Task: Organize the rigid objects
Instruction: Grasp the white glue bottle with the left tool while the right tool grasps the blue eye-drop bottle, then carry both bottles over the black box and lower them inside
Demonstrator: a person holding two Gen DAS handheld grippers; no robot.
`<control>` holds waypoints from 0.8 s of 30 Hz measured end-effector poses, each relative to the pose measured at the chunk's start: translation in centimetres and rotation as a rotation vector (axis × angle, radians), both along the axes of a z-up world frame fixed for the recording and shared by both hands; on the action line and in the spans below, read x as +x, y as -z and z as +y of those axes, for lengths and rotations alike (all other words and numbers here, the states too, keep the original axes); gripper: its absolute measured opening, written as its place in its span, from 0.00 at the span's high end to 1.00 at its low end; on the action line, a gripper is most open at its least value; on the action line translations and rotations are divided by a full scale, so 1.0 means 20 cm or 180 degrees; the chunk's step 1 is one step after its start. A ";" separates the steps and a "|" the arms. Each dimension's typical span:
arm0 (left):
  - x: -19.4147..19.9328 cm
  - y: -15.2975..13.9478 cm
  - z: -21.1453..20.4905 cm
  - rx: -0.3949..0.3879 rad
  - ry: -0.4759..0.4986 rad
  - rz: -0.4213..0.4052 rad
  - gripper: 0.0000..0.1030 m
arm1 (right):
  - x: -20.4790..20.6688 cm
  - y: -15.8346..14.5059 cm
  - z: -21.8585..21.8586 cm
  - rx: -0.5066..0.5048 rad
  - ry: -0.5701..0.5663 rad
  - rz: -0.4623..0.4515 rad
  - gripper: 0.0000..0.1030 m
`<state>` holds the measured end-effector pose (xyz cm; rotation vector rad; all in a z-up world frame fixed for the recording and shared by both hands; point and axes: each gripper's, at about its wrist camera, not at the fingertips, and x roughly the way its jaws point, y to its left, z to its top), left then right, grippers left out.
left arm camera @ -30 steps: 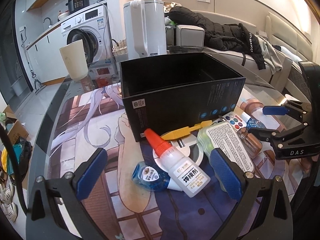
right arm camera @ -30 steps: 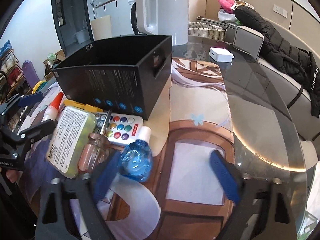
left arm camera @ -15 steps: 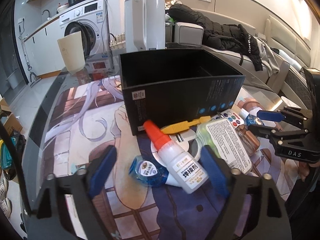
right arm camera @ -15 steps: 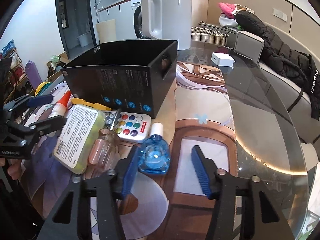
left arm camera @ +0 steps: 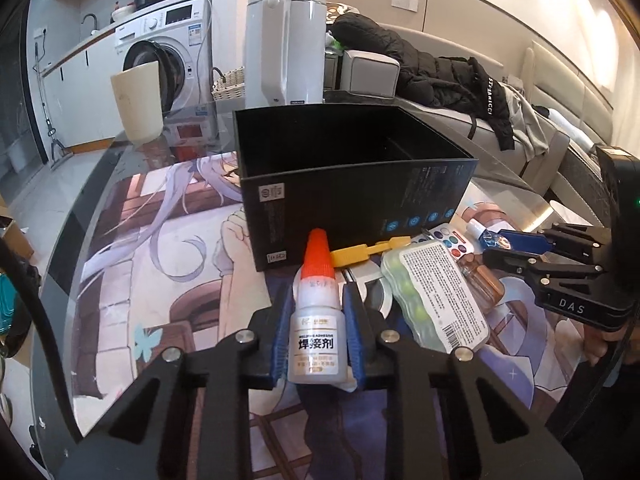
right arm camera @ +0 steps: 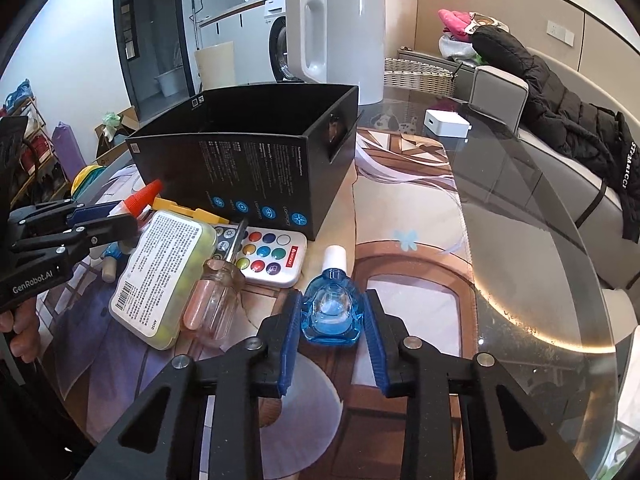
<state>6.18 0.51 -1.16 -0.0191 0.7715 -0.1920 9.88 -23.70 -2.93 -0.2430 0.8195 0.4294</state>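
My left gripper [left arm camera: 317, 295] is shut on a white glue bottle [left arm camera: 318, 332] with an orange cap, its blue pads pressing both sides as the jaws finish closing. My right gripper [right arm camera: 331, 300] has closed on a small blue bottle [right arm camera: 330, 314] with a white cap that rests on the table mat. Just behind both stands an open black box [left arm camera: 352, 192], its inside bare as far as I can see. In the right wrist view the left gripper [right arm camera: 116, 216] appears at the left edge, with the orange cap beside it.
Between the grippers lie a clear case of green pellets [right arm camera: 160, 276], a clear-handled screwdriver [right arm camera: 212, 304], a remote with coloured buttons [right arm camera: 268, 256] and a yellow plastic tool [left arm camera: 372, 250]. A white kettle [right arm camera: 340, 36] stands behind the box. A white charger [right arm camera: 446, 123] sits far right on the glass.
Both grippers went from wide open to shut, the left on the glue bottle and the right on the blue bottle. The glue bottle now sits straight between the left pads.
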 end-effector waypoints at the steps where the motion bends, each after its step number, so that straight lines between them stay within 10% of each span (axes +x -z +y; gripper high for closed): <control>1: -0.01 -0.01 0.00 -0.0003 -0.0010 -0.0026 0.77 | 0.00 0.00 0.00 0.0003 0.0001 -0.0001 0.70; 24: -0.15 -0.24 0.06 -0.0047 -0.0180 -0.0642 0.77 | -0.18 -0.27 0.00 0.0271 -0.0210 -0.0686 0.70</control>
